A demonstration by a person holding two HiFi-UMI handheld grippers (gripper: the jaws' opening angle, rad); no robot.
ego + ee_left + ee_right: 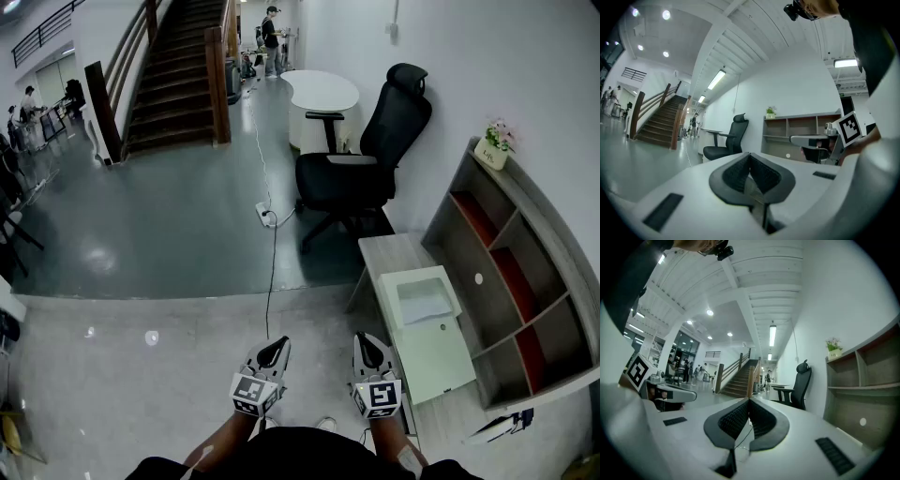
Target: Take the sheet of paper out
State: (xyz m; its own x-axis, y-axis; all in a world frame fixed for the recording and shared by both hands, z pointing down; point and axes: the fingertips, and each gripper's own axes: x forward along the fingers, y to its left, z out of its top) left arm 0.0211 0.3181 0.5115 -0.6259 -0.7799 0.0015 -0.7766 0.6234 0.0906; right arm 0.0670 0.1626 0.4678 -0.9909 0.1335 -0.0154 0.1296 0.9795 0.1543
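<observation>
A white sheet of paper (424,302) lies in the top tray of a white printer-like box (433,364) on a low grey table (386,253) by the wall. Both grippers are held level near the bottom of the head view, short of the box. My left gripper (277,343) (750,157) is shut with nothing between its jaws. Closer to the box, just left of its near corner, my right gripper (364,339) (749,401) is also shut and empty. Neither touches the box or the paper.
A grey shelf unit (511,272) with a small flower pot (494,145) stands along the right wall. A black office chair (361,169) sits beyond the table. A cable (272,281) runs over the floor to a power strip (266,215). Stairs (173,75) and people are far off.
</observation>
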